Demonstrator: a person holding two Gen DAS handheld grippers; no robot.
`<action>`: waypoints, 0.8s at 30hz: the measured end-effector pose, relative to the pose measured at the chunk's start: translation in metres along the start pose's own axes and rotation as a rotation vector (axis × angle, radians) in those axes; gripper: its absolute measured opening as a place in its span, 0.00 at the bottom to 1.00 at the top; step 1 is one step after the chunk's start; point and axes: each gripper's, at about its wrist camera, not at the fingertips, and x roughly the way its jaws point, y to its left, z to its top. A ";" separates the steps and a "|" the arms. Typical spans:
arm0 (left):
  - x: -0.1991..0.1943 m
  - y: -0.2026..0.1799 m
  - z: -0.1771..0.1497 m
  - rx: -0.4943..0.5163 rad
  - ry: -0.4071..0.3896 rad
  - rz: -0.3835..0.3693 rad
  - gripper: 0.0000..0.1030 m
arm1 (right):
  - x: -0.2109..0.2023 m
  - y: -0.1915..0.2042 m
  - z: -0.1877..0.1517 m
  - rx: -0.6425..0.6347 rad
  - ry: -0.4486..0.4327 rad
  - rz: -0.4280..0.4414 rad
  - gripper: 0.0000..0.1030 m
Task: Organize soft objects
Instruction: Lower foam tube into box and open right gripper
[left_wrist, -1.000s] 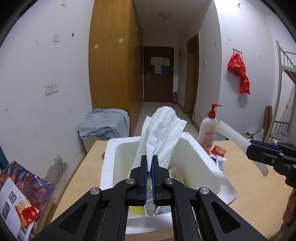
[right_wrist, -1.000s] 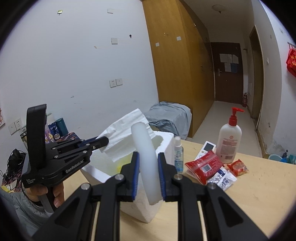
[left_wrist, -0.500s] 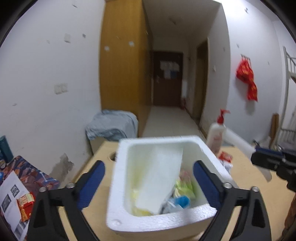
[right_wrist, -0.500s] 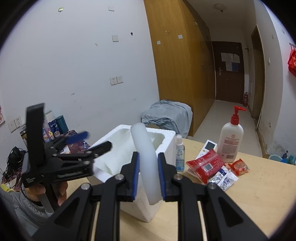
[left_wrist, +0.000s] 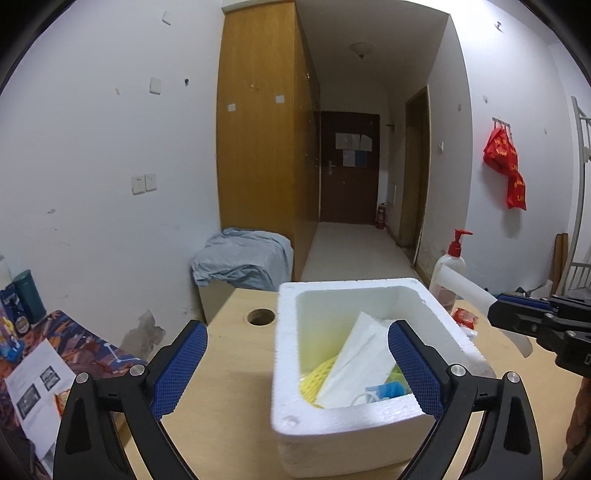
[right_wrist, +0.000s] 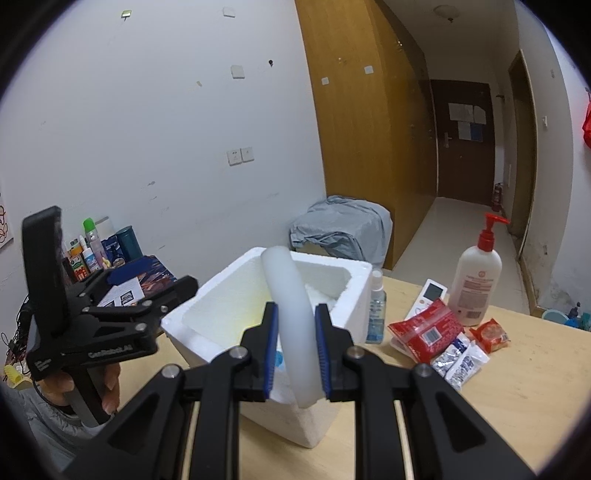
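A white styrofoam box (left_wrist: 291, 406) stands on the wooden table; it also shows in the right wrist view (right_wrist: 207, 306). Inside lie a white tissue pack (left_wrist: 360, 363), a yellow foam net (left_wrist: 314, 378) and a blue-white item (left_wrist: 384, 390). My left gripper (left_wrist: 295, 369) is open and empty, held in front of the box; it shows in the right wrist view (right_wrist: 147, 291). My right gripper (right_wrist: 294, 349) is shut on a curved white foam tube (right_wrist: 291, 306), beside the box's right side; the tube shows in the left wrist view (left_wrist: 469, 291).
Right of the box are a small spray bottle (right_wrist: 376, 310), a red snack pack (right_wrist: 424, 330), silver sachets (right_wrist: 460, 360), a remote (right_wrist: 430, 293) and a pump bottle (right_wrist: 478, 284). A round hole (left_wrist: 261, 316) is in the table. Bottles and papers (left_wrist: 33, 384) lie at left.
My left gripper opened and let go of the white tissue pack, which dropped into the box. The gripper then drew back and left. The right gripper kept its hold on the foam tube.
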 end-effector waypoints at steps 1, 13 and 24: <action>-0.002 0.002 0.000 0.002 -0.002 0.004 0.96 | 0.002 0.001 0.000 0.000 0.002 0.001 0.22; -0.022 0.039 -0.003 -0.030 -0.023 0.084 0.97 | 0.024 0.021 0.008 -0.018 0.012 0.024 0.22; -0.027 0.050 -0.007 -0.039 -0.022 0.093 0.97 | 0.043 0.033 0.017 -0.024 0.029 0.037 0.22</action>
